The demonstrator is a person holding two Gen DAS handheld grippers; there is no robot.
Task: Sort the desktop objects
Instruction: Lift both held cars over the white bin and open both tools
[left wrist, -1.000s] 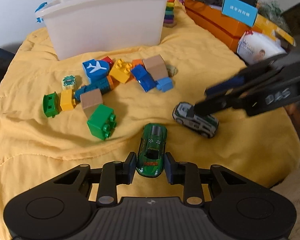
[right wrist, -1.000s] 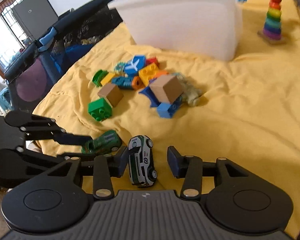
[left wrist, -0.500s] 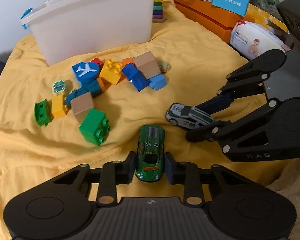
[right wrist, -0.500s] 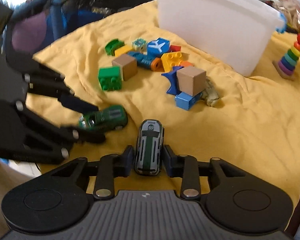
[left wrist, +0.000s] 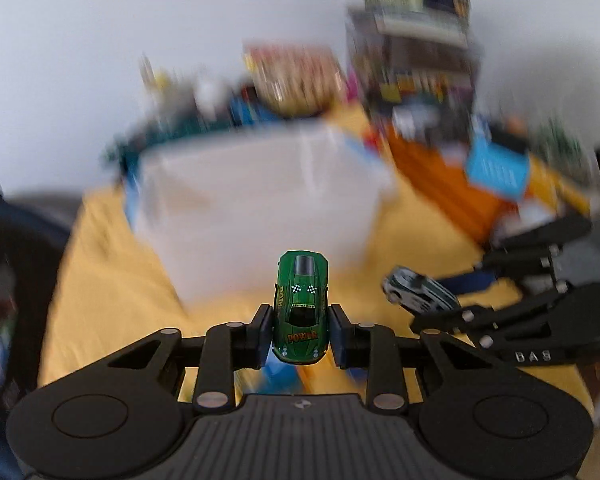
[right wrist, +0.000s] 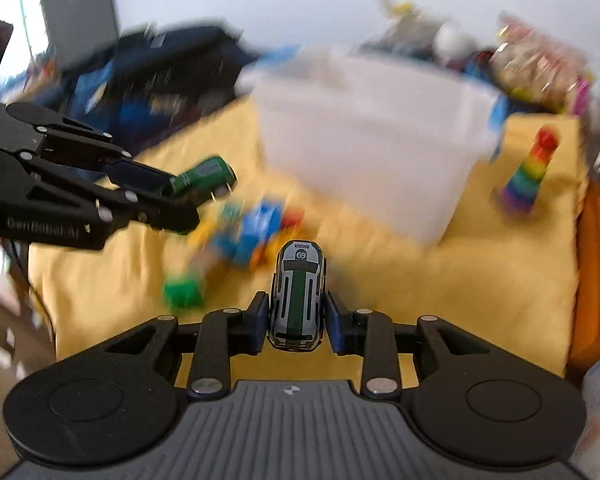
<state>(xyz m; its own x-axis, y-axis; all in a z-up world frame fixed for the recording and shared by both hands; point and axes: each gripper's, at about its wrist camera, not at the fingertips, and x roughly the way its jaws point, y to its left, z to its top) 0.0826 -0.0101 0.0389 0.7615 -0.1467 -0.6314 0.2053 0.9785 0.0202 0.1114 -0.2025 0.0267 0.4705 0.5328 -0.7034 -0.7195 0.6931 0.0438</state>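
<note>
Both tools have a toy car each. Left tool (left wrist: 300, 334) has its two pads pressed on the sides of the green car (left wrist: 301, 307), so it is nearly shut with the car squeezed between. That car points toward 12 o'clock in the left view, with its nose up over the white bin (left wrist: 260, 208). It is off the yellow cloth (left wrist: 112, 280).

Right tool (right wrist: 297, 322) is closing its jaws on the silver car (right wrist: 298, 292). The pads sit tight on both sides of it. This car has a dark green stripe and a number on its roof. It points toward 12 o'clock in the right view, and it is lifted off the cloth too.

From the left view, the right tool shows at 3 o'clock with the silver car sticking out toward 9 o'clock. From the right view, the left tool shows at 9 o'clock with the green car at its tip.

Under the green car lie the toy blocks (right wrist: 252, 232), blurry, in blue, orange and red. One green block (right wrist: 183, 292) sits by itself at 7 o'clock from them. The white bin stands past the blocks at 12 o'clock. A rainbow ring tower (right wrist: 528, 176) stands upright at 3 o'clock from the bin. An orange box (left wrist: 452, 184) lies at the far right edge. Everything far away is too blurry to tell.
</note>
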